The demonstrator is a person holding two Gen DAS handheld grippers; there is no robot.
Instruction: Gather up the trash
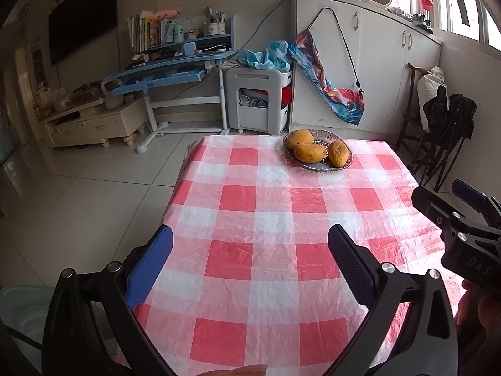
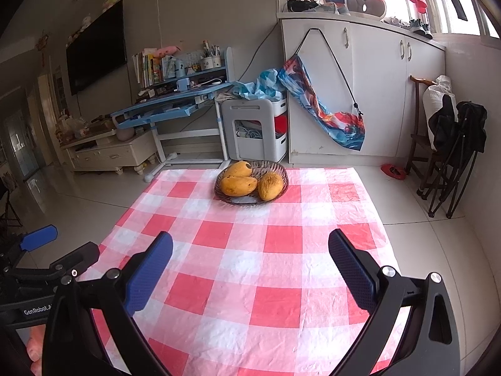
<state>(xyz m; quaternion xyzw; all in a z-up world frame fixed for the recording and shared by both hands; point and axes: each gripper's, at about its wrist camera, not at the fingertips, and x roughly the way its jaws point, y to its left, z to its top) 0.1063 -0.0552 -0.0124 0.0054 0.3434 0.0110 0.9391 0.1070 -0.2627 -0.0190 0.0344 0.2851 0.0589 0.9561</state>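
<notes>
A table [image 1: 269, 219] covered by a red and white checked cloth [image 2: 250, 250] is seen from both wrist cameras, with pale floor tiles [image 1: 94, 194] around it. Behind it, a white cabinet [image 1: 375, 72] is set against the far wall, and a colourful bag [image 1: 325, 84] is hung on its front by a black cord. To the left of the cabinet a white storage unit [image 1: 256, 100] and a blue desk [image 1: 169, 72] loaded with books are placed, and a dark television [image 2: 95, 50] is mounted on the left wall. Folded dark chairs [image 2: 454, 156] are leaned near the right wall. At the far end of the table a glass bowl [image 1: 317, 166] is set, and three mangoes [image 1: 308, 152] are held in it, touching one another. The left gripper [image 1: 250, 264] is held above the near part of the cloth, its jaws spread wide with nothing between them. The right gripper [image 2: 250, 268] is held beside it, likewise spread wide and empty. No piece of trash can be made out on the cloth in either view, so its place cannot be told.
</notes>
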